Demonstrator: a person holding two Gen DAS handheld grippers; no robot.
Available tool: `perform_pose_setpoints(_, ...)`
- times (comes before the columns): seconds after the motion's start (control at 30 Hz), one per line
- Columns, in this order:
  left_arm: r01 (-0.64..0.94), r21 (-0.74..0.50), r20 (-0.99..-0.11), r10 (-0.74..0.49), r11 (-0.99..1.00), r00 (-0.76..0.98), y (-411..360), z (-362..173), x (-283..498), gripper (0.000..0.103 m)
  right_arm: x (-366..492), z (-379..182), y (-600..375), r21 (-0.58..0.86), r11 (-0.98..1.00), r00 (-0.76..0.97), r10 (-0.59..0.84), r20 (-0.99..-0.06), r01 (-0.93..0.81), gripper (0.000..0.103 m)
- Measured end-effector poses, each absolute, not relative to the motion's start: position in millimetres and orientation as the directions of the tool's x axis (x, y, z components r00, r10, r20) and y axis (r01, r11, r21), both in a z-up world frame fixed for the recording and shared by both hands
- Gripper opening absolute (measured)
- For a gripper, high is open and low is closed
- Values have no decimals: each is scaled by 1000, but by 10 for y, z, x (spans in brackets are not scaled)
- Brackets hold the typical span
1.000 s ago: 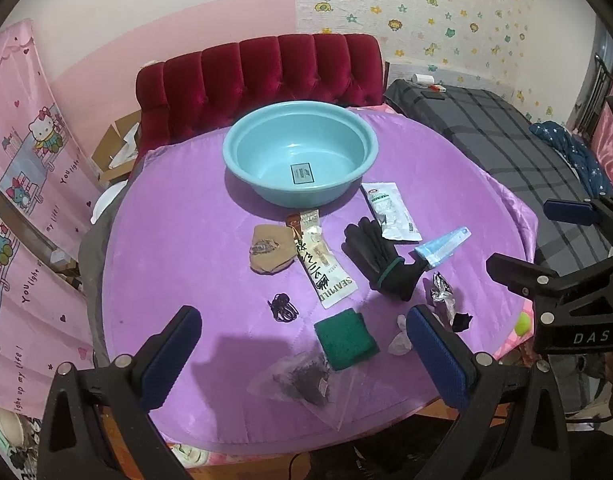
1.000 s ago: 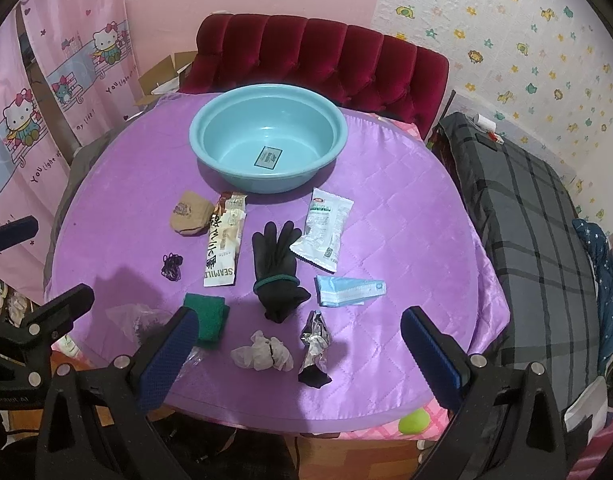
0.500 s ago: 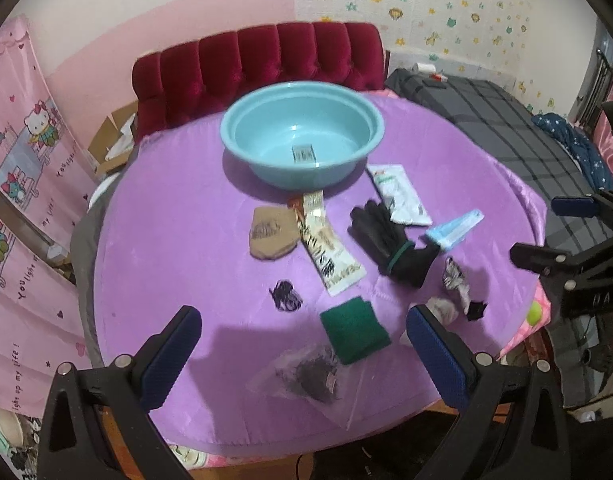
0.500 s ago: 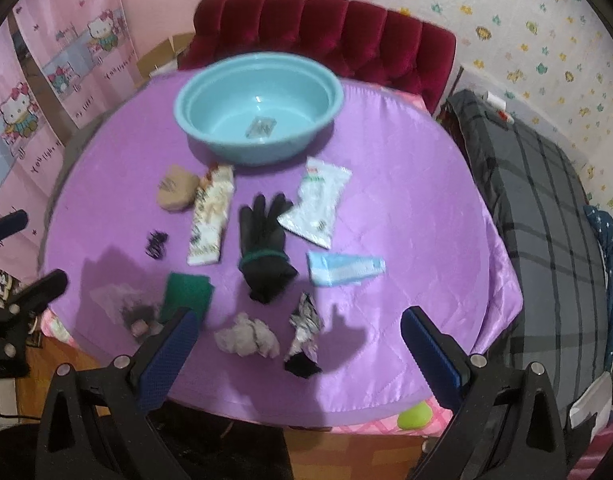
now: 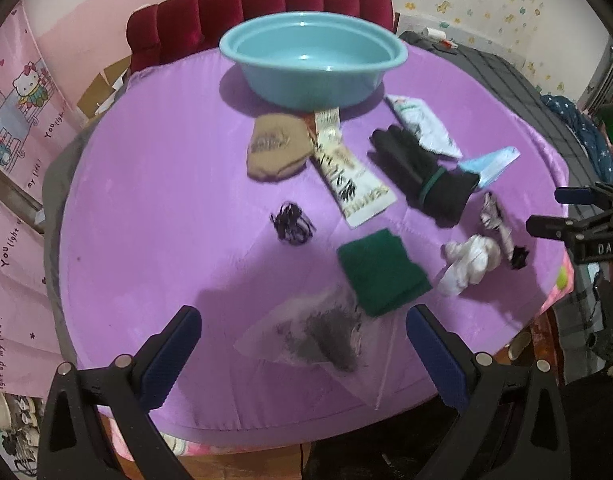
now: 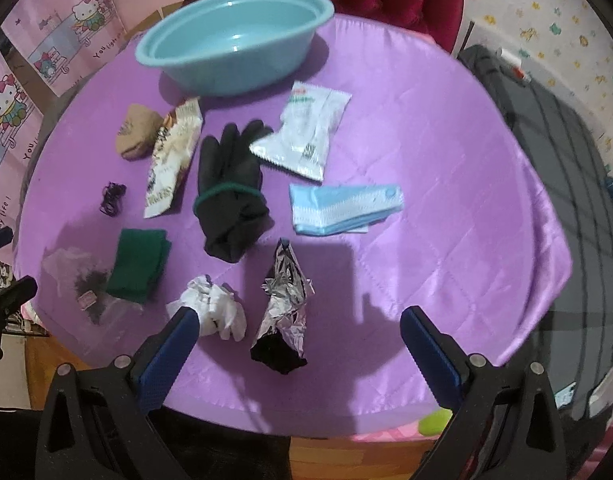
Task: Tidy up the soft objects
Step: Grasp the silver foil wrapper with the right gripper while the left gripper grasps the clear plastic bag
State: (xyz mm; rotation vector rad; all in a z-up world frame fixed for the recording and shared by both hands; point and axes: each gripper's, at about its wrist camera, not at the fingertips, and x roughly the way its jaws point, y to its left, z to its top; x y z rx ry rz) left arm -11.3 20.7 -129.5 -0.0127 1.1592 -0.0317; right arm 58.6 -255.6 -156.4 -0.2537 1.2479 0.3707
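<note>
Now we hold both grippers above the near edge of the counter (image 5: 154,168), which wears a purple cover. The left gripper (image 5: 302,336) has its jaws spread wide with nothing between them. The right gripper (image 6: 298,340) is the same, wide and holding nothing.

The soft things lie spread out between us and the blue basin (image 5: 312,60), which sits at the far side with no soft thing in it that we can see. So we think the job has hardly begun. Right under the left gripper lies a clear bag (image 5: 318,336) with something dark inside, touching the green cloth (image 5: 382,272). Under the right gripper lie a white crumpled wad (image 6: 214,312) and a shiny foil wrapper (image 6: 286,300). Farther off are the black glove (image 6: 228,196), a brown sock (image 5: 276,146), a blue pack (image 6: 342,208) and a little black hair tie (image 5: 291,222).

What could go wrong? The clear bag is thin and flat, so the jaws may slide over it or pinch the cover too. Things sit close, so we might grab two at once. The wad is light and could roll off the near edge.
</note>
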Motion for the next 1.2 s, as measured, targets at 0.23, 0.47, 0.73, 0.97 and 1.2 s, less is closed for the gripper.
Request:
perform_pose_setpoints(0.23,25,-21,-929,-29,999,369,186,-1512,-122,103,723,-1894,-2591,47,928,224,138,-965,-369,94)
perform_pose_setpoints(0.47,1,-12,-935,-11,1000,354,217,-1598,-117,103,859,-2083,-2549,97,932,187,171,-967,-349,81)
perform_pose_setpoints(0.73,-18,-18,-938,-11,1000,347,240,-1667,-111,103,913,-2143,-2443,123,919,145,189,-971,-374,37)
perform_pose_setpoints(0.97,-18,-50,-940,-41,999,339,216,-1756,-69,103,919,-2031,-2420,113,922,170,187,-968,-369,32)
perform_pose_setpoints(1.2,-11,-76,-950,-69,997,304,211,-1933,1,103,835,-1845,-2465,116,922,182,194,-964,-369,32)
